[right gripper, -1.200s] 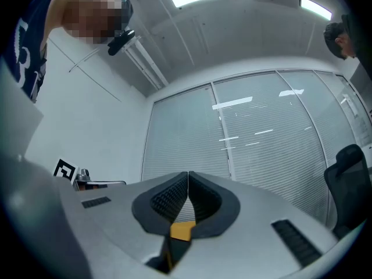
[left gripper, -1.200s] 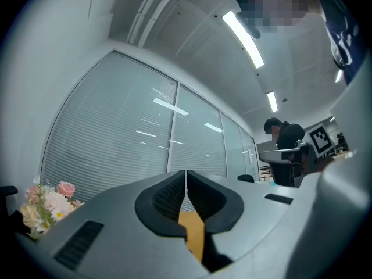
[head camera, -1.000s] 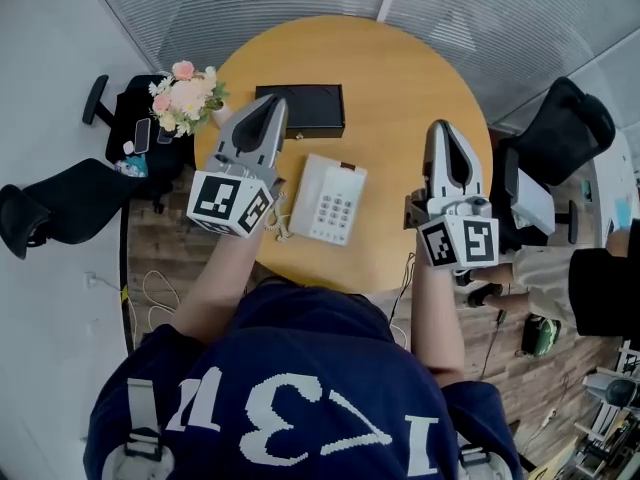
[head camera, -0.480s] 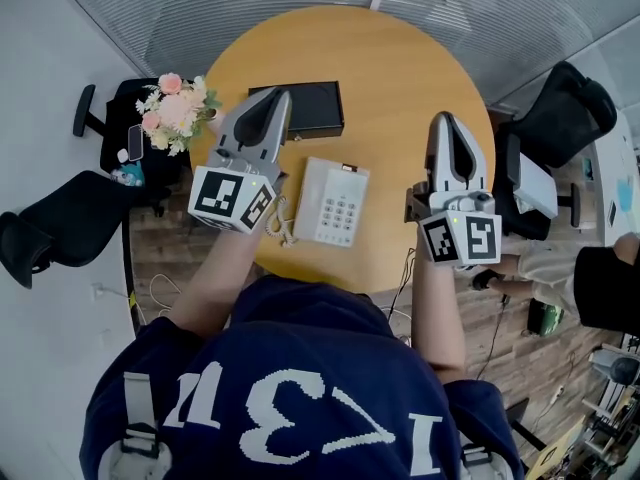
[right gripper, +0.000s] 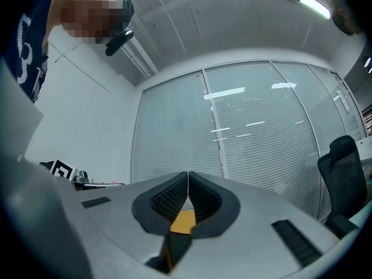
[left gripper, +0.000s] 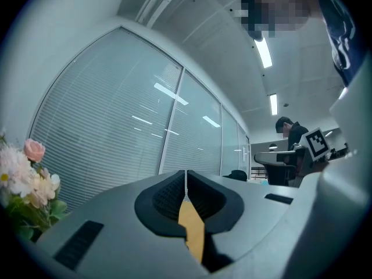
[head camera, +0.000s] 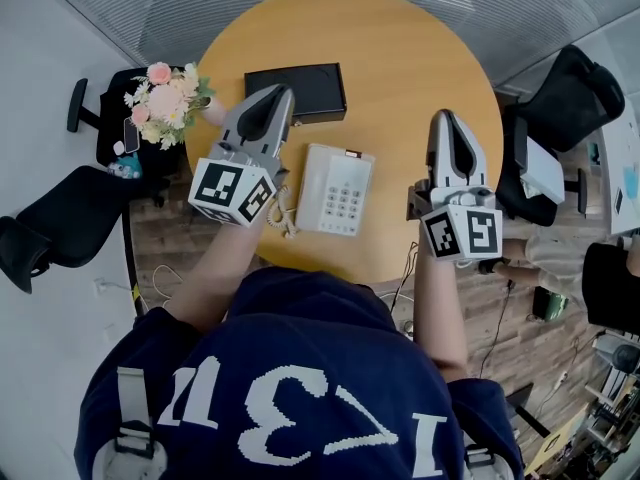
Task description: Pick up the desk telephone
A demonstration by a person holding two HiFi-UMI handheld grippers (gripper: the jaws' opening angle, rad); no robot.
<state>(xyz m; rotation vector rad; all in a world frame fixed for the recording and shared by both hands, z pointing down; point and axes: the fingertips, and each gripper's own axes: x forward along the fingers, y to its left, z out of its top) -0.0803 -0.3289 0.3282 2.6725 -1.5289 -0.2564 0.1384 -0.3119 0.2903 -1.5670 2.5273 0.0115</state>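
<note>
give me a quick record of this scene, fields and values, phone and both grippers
surface: round wooden table
target: white desk telephone with grey keypad, flat on table, not held
left gripper: jaws shut, empty, left of telephone
right gripper: jaws shut, empty, right of telephone
other: black rectangular box beyond telephone; pink and white flower bouquet at table's left edge

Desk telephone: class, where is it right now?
In the head view the desk telephone lies on the round table, between the left gripper and right gripper, just below the black box.
</note>
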